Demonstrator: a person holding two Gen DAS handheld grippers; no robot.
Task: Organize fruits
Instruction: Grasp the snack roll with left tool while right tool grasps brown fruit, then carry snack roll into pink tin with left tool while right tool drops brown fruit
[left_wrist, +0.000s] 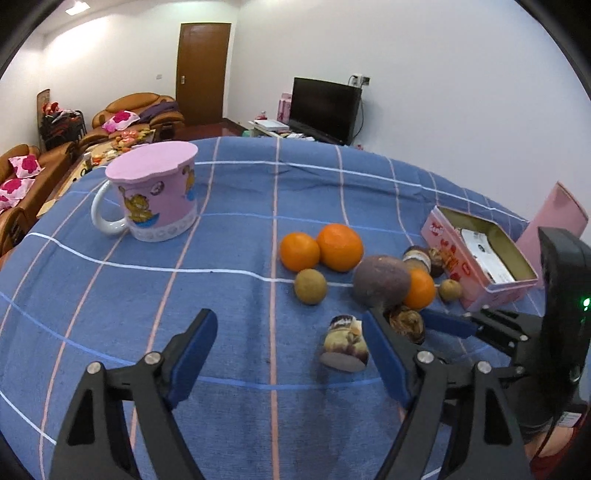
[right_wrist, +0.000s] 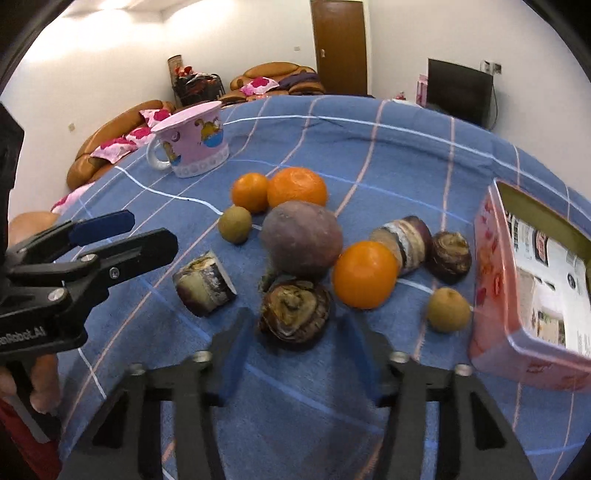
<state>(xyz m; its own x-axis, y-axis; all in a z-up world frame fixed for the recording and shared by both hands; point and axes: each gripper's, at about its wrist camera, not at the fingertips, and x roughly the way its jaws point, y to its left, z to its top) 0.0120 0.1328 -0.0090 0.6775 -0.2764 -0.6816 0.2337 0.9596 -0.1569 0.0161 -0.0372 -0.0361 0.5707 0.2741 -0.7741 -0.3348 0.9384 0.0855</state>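
Fruits were all found loose on the blue cloth (right_wrist: 369, 155), none sorted yet. Purple fruit (right_wrist: 301, 240) and oranges (right_wrist: 297, 186) lay beyond the right gripper (right_wrist: 295, 354), whose jaws stood narrowed, not clamped, around a brown chestnut (right_wrist: 293, 314). Nothing was held between the left gripper's (left_wrist: 291, 354) wide jaws; a cut piece (left_wrist: 345, 347) lay just inside one finger.

White walls (left_wrist: 424, 74), glare patches at 11 o'clock. Ceiling light (left_wrist: 77, 8) at 11. Brown wooden door (left_wrist: 203, 72) at 12. Brown leather sofas (left_wrist: 136, 110) with pink floral cushions (left_wrist: 120, 120) at 9–10. Black TV (left_wrist: 323, 109) on low white stand at 1. Dark glossy floor (left_wrist: 221, 129) near door.
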